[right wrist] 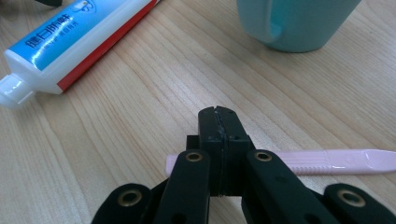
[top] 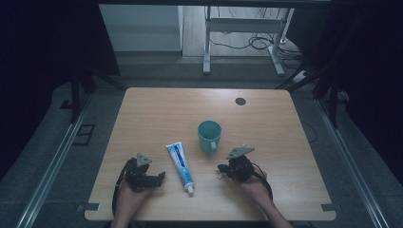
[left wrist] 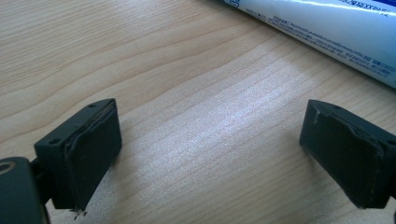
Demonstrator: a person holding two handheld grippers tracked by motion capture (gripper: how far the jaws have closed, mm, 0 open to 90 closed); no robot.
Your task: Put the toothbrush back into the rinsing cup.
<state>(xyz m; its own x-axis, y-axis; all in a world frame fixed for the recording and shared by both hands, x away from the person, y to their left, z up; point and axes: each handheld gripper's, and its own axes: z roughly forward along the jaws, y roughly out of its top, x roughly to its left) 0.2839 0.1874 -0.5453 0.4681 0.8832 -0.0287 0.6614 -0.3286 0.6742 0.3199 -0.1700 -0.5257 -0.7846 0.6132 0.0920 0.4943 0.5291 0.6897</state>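
Both grippers are black. The left gripper [top: 159, 177] has blocky jaws with worn, frayed pads; the right gripper [right wrist: 218, 122] has linkage arms with brass-ringed holes. Each carries a grey three-cornered plate and a black cable.

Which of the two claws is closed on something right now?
The right claw: its jaws are clamped shut on the pink toothbrush. The left claw stands wide open over bare wood beside the toothpaste tube.

Right hand-held gripper [right wrist: 218, 122] clamps pink toothbrush [right wrist: 327, 162] crosswise; toothpaste tube [right wrist: 77, 39] and teal mug [right wrist: 294, 21] beyond, on worktop [right wrist: 140, 116].
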